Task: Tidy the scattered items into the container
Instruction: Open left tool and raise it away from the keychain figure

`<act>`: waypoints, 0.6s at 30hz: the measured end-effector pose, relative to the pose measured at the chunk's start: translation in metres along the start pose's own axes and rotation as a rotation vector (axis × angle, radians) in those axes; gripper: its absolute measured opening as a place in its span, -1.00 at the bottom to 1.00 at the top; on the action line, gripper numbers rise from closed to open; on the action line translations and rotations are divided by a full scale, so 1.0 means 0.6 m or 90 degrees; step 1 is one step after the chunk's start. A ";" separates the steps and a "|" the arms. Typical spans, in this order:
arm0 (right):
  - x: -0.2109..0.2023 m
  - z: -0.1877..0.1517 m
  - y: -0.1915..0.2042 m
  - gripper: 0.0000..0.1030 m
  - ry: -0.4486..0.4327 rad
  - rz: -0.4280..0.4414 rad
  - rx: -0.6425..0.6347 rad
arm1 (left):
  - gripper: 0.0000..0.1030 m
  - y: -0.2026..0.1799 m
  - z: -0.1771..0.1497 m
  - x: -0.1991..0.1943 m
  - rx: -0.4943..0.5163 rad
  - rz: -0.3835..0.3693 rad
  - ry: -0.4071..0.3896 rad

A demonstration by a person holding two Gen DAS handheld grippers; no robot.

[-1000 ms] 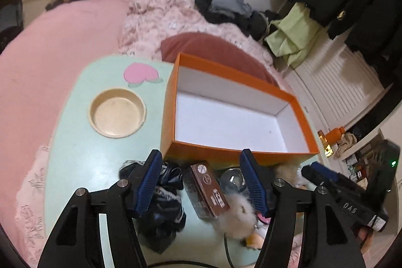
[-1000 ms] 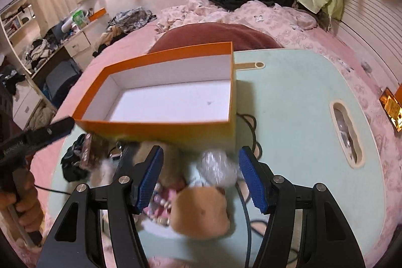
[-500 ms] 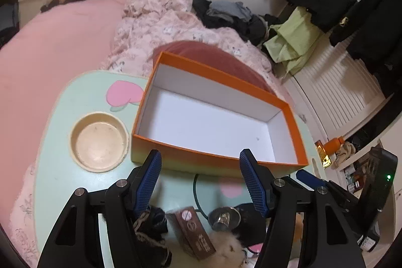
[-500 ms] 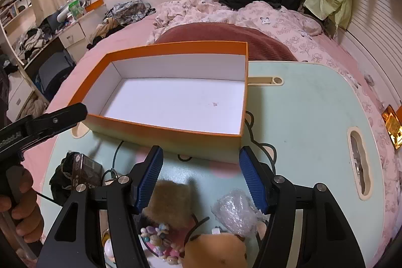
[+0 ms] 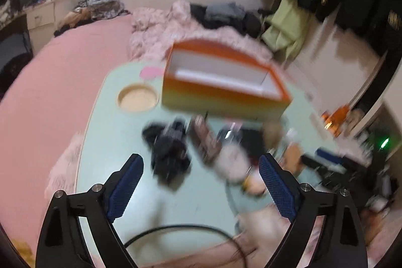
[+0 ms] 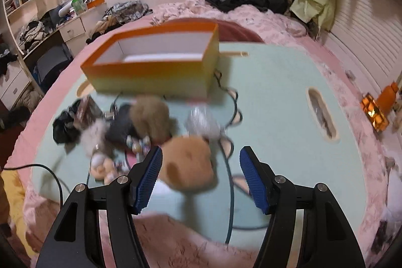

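Left hand-held gripper (image 5: 201,167) hangs over the mint bench (image 5: 120,137), its jaws opening wide with nothing pressed between the pads; my right hand-held gripper (image 6: 199,162) is released too, a tan plush (image 6: 187,165) lying on the bench between and just beyond its fingers. Ahead of both, the orange box (image 6: 150,74) sits empty at the bench's far side. Between me and it lies the clutter: black cloth (image 5: 168,152), a brown packet (image 5: 206,140), a white fluffy ball (image 5: 230,162), a crinkled clear wrapper (image 6: 203,122) and a trailing cable (image 6: 230,167). Only the left view shows the round cup recess (image 5: 137,101); only the right shows the oval slot (image 6: 321,114). Everything is blurred.
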State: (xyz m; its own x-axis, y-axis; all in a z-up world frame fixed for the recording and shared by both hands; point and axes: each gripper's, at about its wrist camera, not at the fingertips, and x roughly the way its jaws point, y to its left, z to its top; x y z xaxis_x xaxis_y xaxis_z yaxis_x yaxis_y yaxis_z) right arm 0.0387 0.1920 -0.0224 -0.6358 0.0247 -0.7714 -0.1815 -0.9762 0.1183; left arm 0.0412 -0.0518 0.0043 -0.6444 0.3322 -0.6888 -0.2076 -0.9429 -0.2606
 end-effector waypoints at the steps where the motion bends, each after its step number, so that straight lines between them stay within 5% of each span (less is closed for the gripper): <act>1: 0.001 -0.005 0.000 0.25 0.006 0.009 0.003 | 0.81 -0.004 -0.009 0.006 0.010 0.012 0.001; 6: 0.006 -0.023 0.010 0.25 0.017 -0.002 -0.021 | 0.81 -0.021 -0.056 0.041 0.013 0.080 -0.014; 12: 0.022 -0.038 0.004 0.26 0.042 0.008 -0.012 | 0.81 -0.029 -0.088 0.091 0.034 0.125 0.034; 18: 0.022 -0.041 0.020 0.39 0.041 -0.021 -0.038 | 1.00 -0.029 -0.085 0.100 0.039 0.133 0.042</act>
State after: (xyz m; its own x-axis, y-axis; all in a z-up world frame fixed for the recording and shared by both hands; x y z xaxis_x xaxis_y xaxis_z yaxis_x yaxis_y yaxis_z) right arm 0.0465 0.1754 -0.0468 -0.5802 0.0448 -0.8132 -0.1545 -0.9864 0.0560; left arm 0.0436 -0.0144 -0.0669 -0.6292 0.1289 -0.7665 -0.1208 -0.9904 -0.0673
